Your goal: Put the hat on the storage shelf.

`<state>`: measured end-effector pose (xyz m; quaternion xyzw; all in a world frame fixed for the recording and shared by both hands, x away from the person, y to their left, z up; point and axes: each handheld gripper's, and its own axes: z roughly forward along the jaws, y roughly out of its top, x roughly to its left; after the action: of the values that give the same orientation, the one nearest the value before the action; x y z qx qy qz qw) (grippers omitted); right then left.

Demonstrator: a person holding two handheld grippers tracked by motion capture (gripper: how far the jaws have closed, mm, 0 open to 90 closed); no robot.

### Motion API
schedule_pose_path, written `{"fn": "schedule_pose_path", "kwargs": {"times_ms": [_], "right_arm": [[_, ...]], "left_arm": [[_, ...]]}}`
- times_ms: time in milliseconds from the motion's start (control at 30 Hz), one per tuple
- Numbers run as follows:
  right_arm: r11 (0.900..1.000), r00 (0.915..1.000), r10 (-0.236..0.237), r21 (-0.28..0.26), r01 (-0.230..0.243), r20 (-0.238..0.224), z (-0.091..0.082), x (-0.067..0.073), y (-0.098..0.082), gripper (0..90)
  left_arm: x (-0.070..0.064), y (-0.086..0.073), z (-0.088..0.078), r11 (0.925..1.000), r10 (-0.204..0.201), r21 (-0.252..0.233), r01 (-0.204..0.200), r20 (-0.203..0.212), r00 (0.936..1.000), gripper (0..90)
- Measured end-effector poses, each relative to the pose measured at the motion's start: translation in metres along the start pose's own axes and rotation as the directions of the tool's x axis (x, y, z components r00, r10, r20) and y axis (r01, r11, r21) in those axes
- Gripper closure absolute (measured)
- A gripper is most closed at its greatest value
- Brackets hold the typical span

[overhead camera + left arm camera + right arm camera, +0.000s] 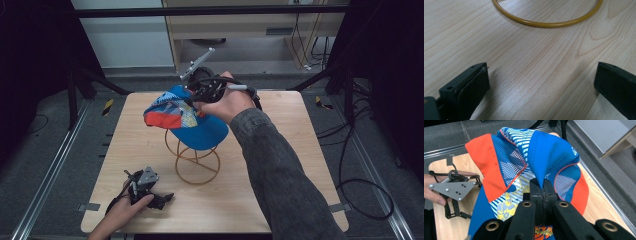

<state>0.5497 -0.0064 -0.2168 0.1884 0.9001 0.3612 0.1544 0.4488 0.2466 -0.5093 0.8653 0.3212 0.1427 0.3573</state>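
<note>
Right gripper [200, 92], at the far middle of the table [280, 165], has its jaws pinched tight on a fold of the cap's fabric. The cap [187, 117] is blue with orange panels, mesh and a striped print. In the right gripper view the cloth [544, 152] rises out from between the closed pads and spreads up and to both sides.

In the high view the cap sits on top of the wire stand [196, 162], brim toward the near side, crown bunched toward the gripper. Whether its weight rests fully on the stand I cannot tell.

The stand is yellow-brown wire with a ring base, at the table's centre.

Left gripper [152, 195] lies low at the near left corner of the table, held by the left hand [125, 210]. Its jaws stand wide apart with only bare wood between them. In the left gripper view the stand's base ring [544, 24] lies ahead of the jaws, well apart from them.
</note>
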Motion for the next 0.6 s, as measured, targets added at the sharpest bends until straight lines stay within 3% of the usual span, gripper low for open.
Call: {"fn": "schedule_pose_path", "kwargs": {"times_ms": [600], "right_arm": [[0.999, 0.9985, -0.040, 0.033, 0.041, -0.038, 0.011, 0.010, 0.015, 89.8]], "left_arm": [[0.000, 0.000, 0.000, 1.0000, 0.002, 0.001, -0.002, -0.001, 1.0000, 0.0]]}}
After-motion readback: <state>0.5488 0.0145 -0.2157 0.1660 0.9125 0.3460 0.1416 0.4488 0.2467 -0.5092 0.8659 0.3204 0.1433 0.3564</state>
